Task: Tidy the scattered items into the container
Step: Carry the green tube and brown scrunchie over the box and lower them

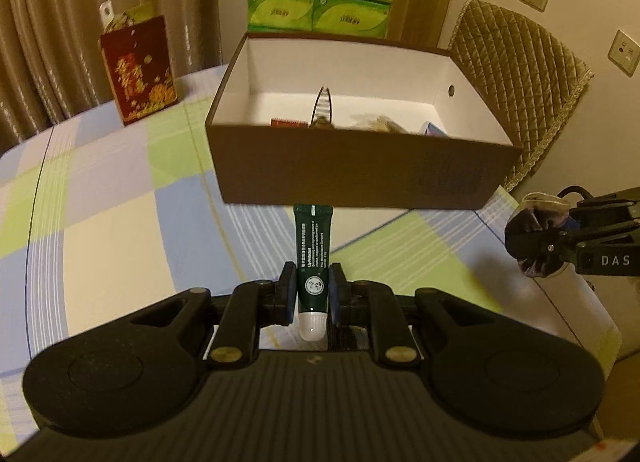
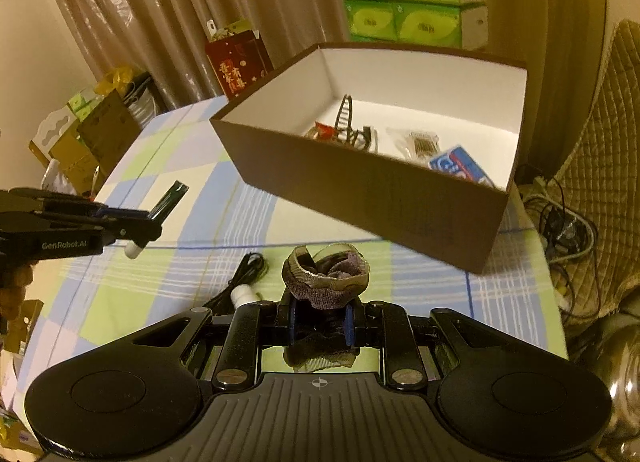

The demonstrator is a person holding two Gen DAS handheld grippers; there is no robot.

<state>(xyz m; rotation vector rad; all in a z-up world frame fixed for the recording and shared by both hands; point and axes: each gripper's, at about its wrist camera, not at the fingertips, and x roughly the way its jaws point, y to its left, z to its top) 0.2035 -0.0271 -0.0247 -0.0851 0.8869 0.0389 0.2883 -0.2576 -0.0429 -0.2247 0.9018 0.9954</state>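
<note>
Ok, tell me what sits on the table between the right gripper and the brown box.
Nothing: in the right wrist view only bare checked tablecloth lies between the right gripper, shut on a rolled sock, and the brown box. A black cable lies off left.

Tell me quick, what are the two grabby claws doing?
Left gripper: closed on the green tube.
Right gripper: closed on the rolled-up sock.

You are viewing under dim, warm yellow indoor light. The box (image 1: 360, 170) interior reads brightest; its front wall is slightly motion-blurred. Expect strong fisheye bending and dark vignetting at the corners. The curtain (image 2: 132, 10) shows soft sheen.
</note>
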